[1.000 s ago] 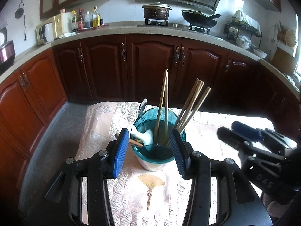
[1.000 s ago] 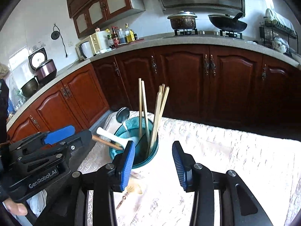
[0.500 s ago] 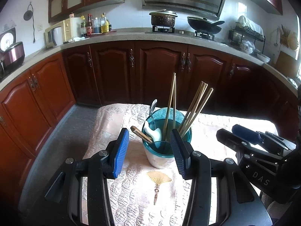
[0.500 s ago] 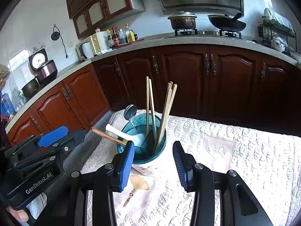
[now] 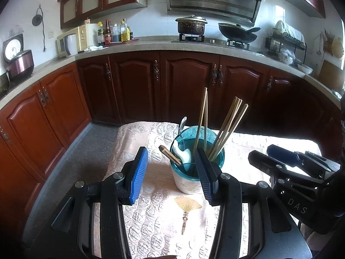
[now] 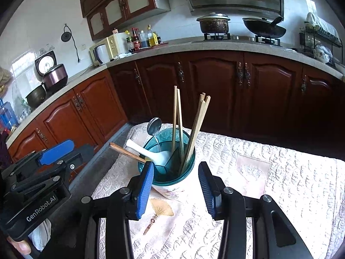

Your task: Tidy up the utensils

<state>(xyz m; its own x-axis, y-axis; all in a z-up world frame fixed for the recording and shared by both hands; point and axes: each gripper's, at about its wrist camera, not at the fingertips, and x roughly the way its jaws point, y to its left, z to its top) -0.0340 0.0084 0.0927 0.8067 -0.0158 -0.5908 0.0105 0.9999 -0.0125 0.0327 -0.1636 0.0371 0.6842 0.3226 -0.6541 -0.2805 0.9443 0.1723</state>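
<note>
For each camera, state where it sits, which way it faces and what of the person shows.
Left wrist: on the left tool, facing forward and down at the teal-rimmed utensil cup on the quilted cream tablecloth; the right tool shows at right.
Right wrist: on the right tool, facing the same cup from the other side; the left tool and a fingertip show at left.
Shared: cup, wooden chopsticks, tablecloth, dark wooden cabinets.

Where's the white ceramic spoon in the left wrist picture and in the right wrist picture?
Left wrist: white ceramic spoon sits inside the teal utensil holder, just left of picture centre.
Right wrist: white ceramic spoon leans over the holder's left rim, centre-left.
Shared landmark: the fan motif on the tablecloth below the holder.
</note>
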